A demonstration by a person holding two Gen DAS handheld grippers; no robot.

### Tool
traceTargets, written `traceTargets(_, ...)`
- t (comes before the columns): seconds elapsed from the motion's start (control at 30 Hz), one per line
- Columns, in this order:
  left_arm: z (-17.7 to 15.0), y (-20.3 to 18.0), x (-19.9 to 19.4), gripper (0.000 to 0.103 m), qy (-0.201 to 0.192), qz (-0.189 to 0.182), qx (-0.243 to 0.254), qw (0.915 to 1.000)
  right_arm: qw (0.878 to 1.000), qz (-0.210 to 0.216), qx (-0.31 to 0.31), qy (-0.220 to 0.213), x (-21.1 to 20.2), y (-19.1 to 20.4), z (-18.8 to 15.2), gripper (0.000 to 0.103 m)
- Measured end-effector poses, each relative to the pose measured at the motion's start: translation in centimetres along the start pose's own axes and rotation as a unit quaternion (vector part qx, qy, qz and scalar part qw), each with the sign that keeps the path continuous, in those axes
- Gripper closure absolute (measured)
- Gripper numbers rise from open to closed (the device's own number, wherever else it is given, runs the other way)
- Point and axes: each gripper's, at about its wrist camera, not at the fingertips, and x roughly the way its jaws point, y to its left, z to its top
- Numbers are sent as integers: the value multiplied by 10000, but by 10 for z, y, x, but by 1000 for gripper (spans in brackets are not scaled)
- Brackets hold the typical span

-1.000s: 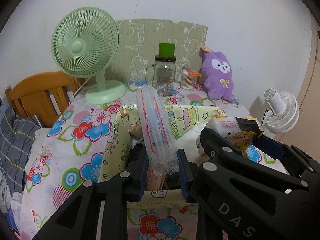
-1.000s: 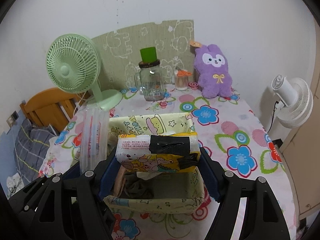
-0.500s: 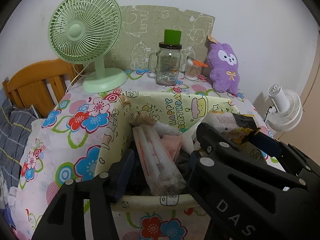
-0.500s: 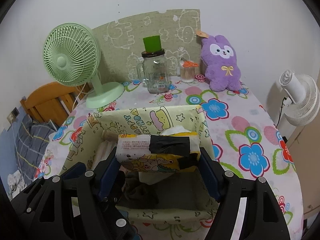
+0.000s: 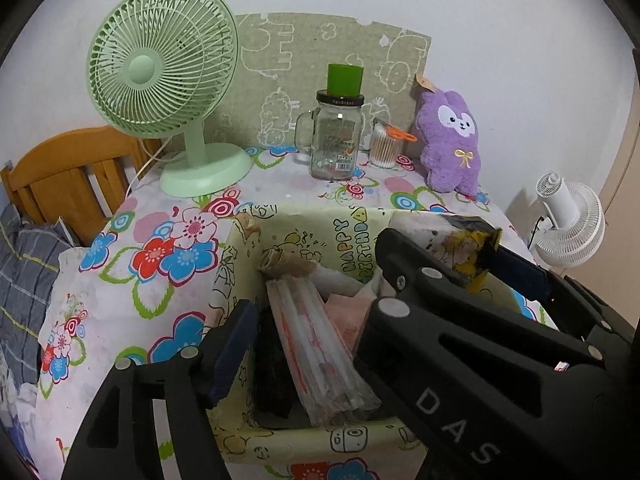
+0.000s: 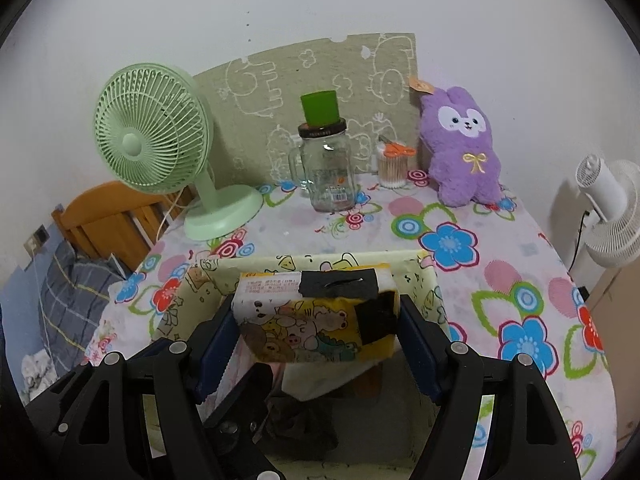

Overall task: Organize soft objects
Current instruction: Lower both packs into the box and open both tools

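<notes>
A yellow cartoon-print fabric bin stands on the flowered table, also in the right wrist view. A clear plastic-wrapped pack lies inside it among other soft items. My left gripper is open over the bin, with the pack loose between its jaws. My right gripper is shut on a yellow tissue pack and holds it above the bin's opening. The tissue pack also shows in the left wrist view.
At the table's back stand a green fan, a glass jar with a green cup on top, a cotton swab jar and a purple plush rabbit. A wooden bed frame is left, a white fan right.
My left gripper opened and let go of the clear pack, which dropped into the bin. My right gripper moved the tissue pack forward over the bin.
</notes>
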Motion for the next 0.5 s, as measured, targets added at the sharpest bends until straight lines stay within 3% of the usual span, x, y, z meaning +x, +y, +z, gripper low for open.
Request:
traceTargets(0.17,-1,1,2,27,-14,95,6,10000,9996,107,88,229,8,-1,-3,6)
traceTargets(0.5,-6,-5,-4,24,-39,73,122,9999,9996,-148,98,237,-1,-5,-9,4)
